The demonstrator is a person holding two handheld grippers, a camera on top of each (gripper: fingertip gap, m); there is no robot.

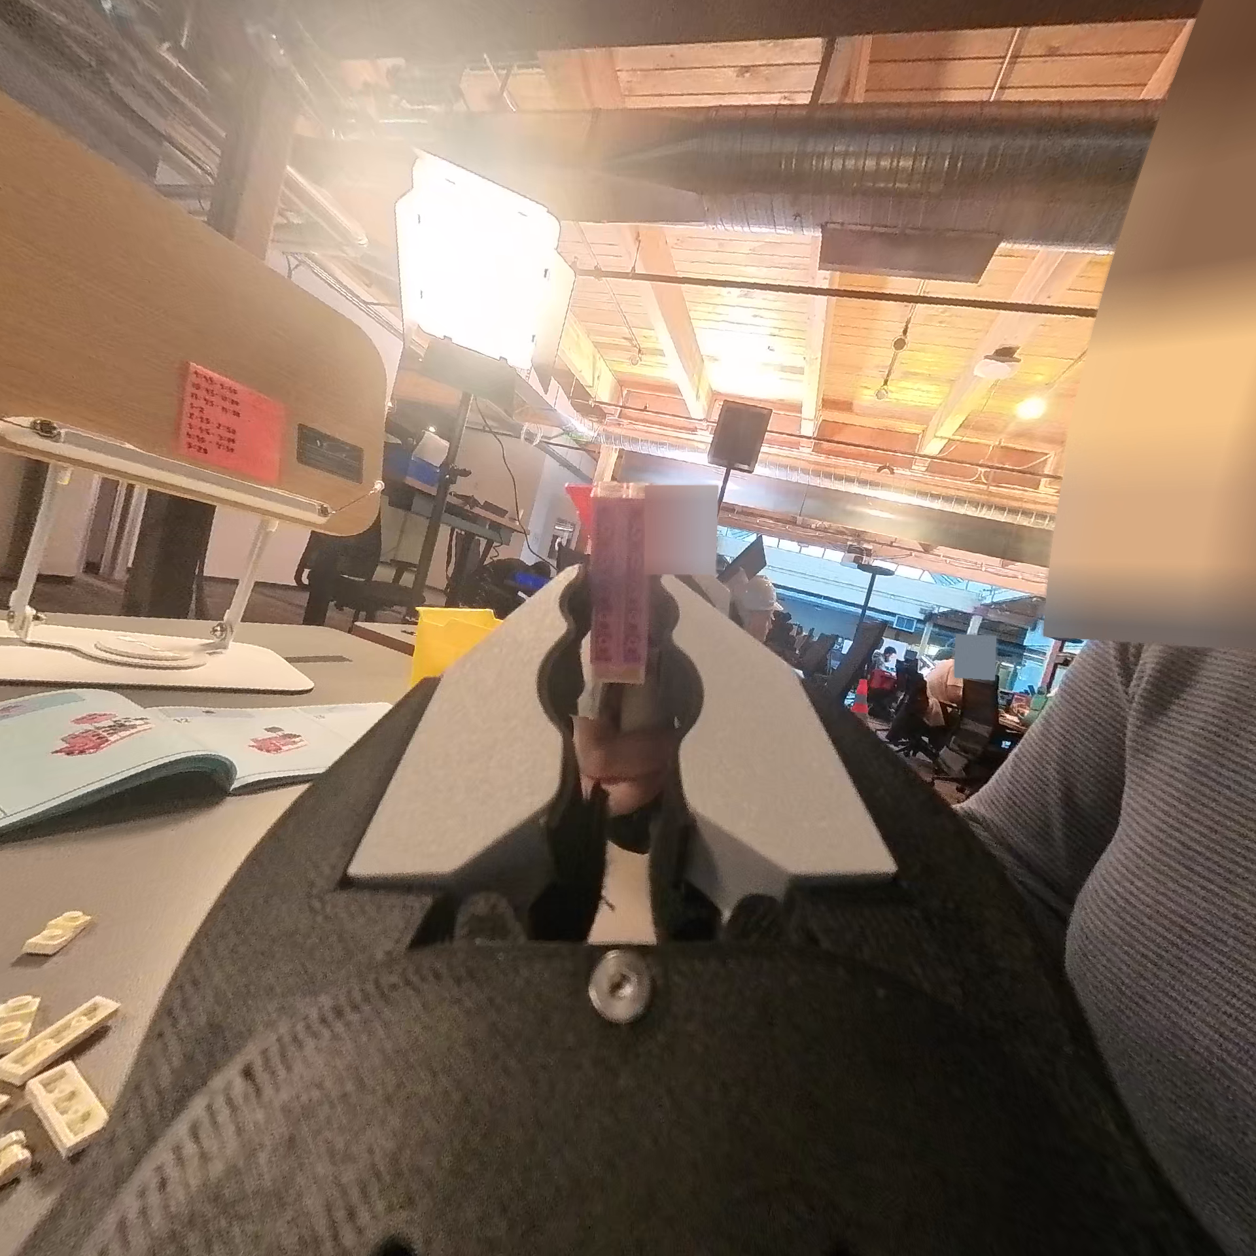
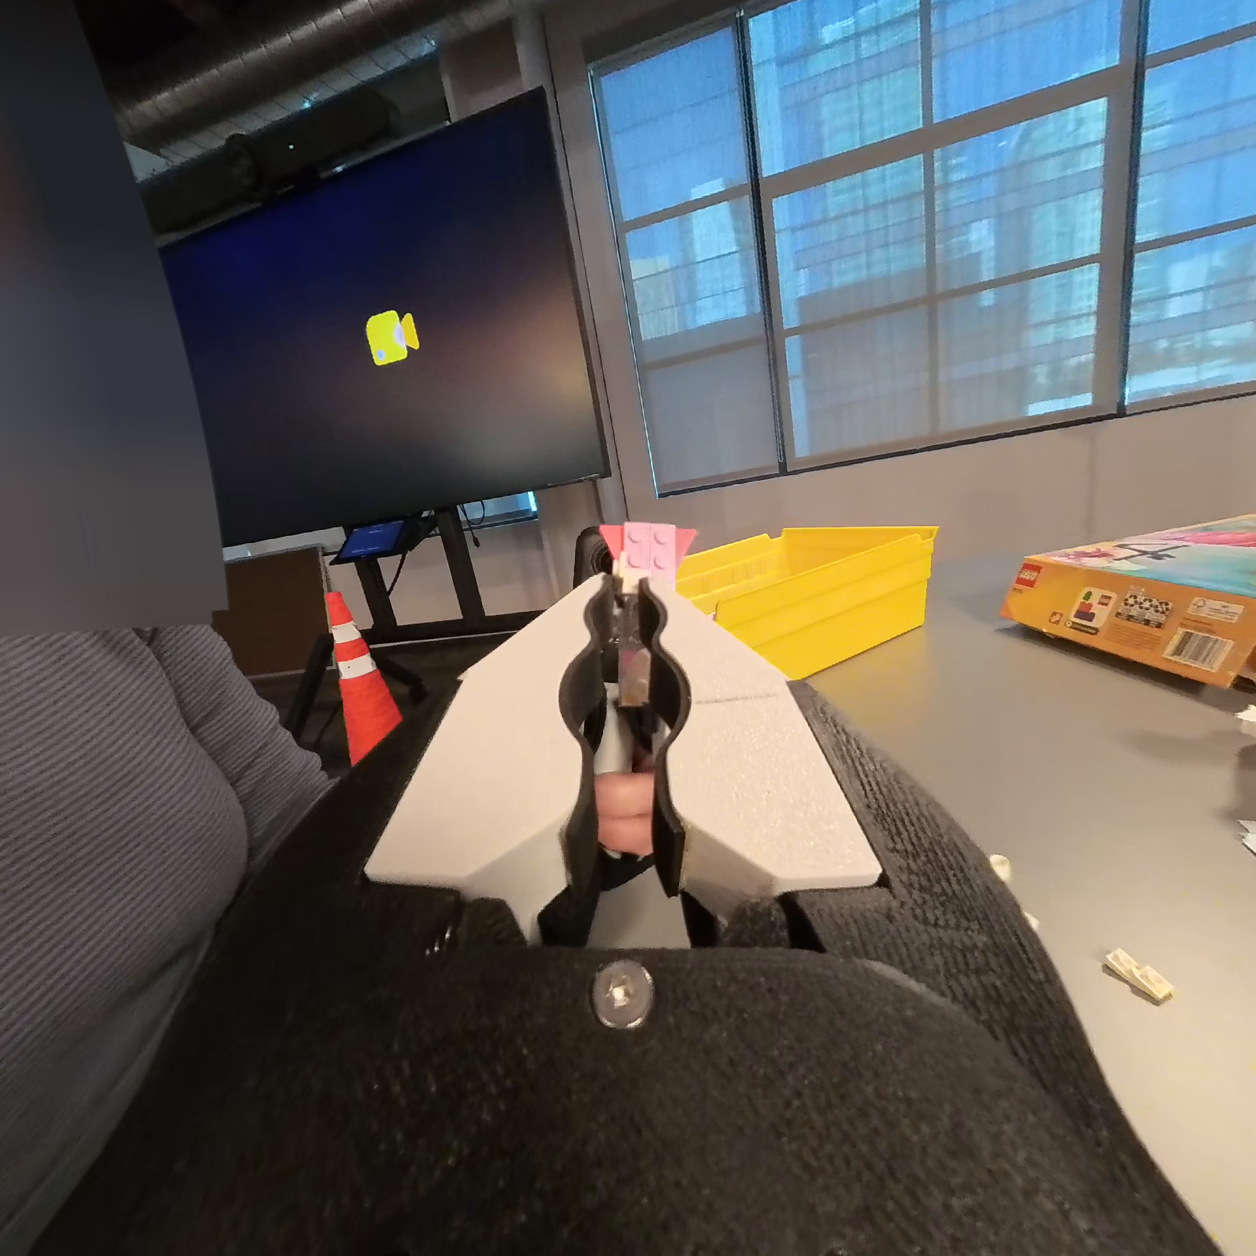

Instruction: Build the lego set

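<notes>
Both hand-held grippers are pinching the same little pink brick assembly (image 2: 649,554), raised above the bench (image 2: 1019,747): left hand-held gripper (image 1: 617,584) and right hand-held gripper (image 2: 629,598) each nearly closed on it. Yellow bin (image 2: 815,598) sits far right.

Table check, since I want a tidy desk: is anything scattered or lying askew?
Yes. Cream bricks lie strewn at odd angles on the grey table in the left wrist view. In the right wrist view the orange box has a flap hanging open.

Upright pink brick assembly (image 1: 617,578), gripper-clamped
</notes>
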